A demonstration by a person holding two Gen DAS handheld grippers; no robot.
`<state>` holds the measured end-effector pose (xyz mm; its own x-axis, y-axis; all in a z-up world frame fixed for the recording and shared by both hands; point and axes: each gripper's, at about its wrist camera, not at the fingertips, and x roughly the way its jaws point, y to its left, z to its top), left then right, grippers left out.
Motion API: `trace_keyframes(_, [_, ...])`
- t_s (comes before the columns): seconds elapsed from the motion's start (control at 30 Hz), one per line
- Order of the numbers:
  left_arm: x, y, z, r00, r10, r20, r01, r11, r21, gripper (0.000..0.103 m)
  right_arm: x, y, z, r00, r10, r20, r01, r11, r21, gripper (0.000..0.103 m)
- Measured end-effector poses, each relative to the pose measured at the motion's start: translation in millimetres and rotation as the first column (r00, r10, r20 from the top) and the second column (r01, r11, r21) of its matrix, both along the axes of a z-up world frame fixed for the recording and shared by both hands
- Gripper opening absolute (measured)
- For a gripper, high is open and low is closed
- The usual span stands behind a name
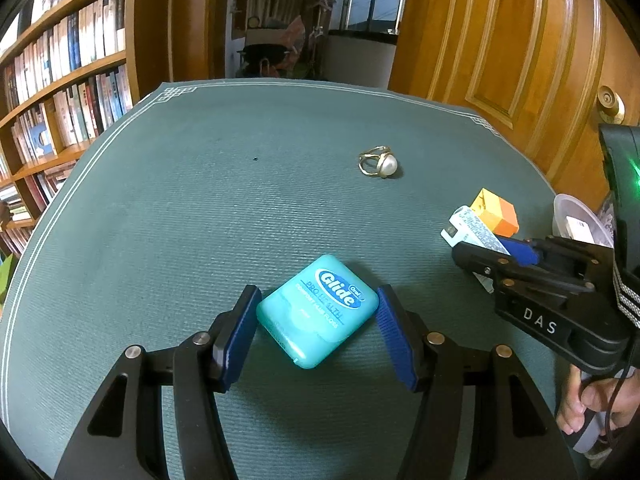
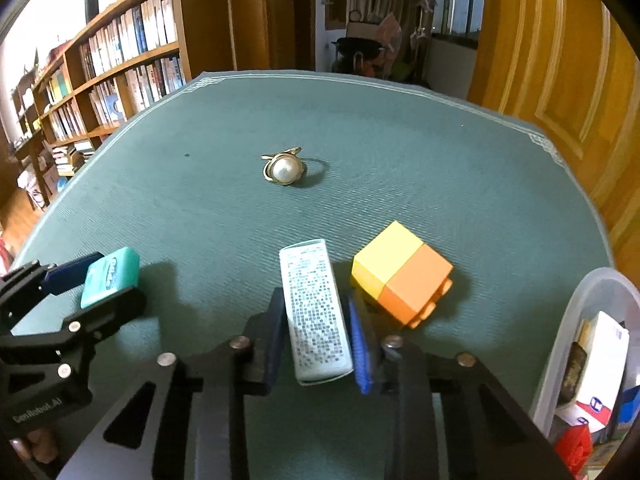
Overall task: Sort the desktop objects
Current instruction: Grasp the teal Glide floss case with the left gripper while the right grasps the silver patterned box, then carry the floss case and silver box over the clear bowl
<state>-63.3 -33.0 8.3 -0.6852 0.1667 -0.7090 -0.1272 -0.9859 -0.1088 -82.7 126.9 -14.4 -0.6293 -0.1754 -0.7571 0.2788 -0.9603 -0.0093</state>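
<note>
Room: bookshelves on one side, a panelled wooden door on the other; work surface is a table (image 1: 180, 208) under a green textured cover.

Left gripper (image 1: 318, 322): jaws spread, straddling a teal Glide floss box (image 1: 318, 310) that lies flat near the table's near edge, turned corner-on to the pads; whether the pads touch it cannot be told.

Right gripper (image 2: 316, 332): jaws pressed on a pale printed tube (image 2: 316, 312), long axis running forward along the fingers.

A yellow-and-orange block (image 2: 400, 276) sits just beside the tube. The clear bin (image 2: 560, 344) stands at the table's right edge, nearer the right gripper. A pearl ring (image 2: 283, 170) lies mid-table, well apart.
</note>
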Motion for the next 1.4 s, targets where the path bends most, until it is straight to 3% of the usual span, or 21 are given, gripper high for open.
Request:
trace_keyframes(0.5, [6.7, 8.1, 8.3, 0.999, -0.039, -0.018, 0.039, 0.999, 0.030, 0.062, 31.4, 38.9, 26.3, 0.998, -0.055, 0.018, 0.057, 0.987, -0.147, 0.028])
trace_keyframes(1.0, [24.4, 48.0, 32.9, 0.990, -0.128, -0.053, 0.130, 0.991, 0.034, 0.062, 62.2, 79.2, 51.9, 0.991, -0.134, -0.028, 0.127, 0.978, -0.164, 0.028])
trace_keyframes(1.4, [30.4, 101.6, 50.3, 0.969, -0.236, -0.068, 0.238, 0.971, 0.020, 0.062, 85.1, 143.2, 65.9, 0.971, -0.235, -0.050, 0.221, 0.955, -0.198, 0.028])
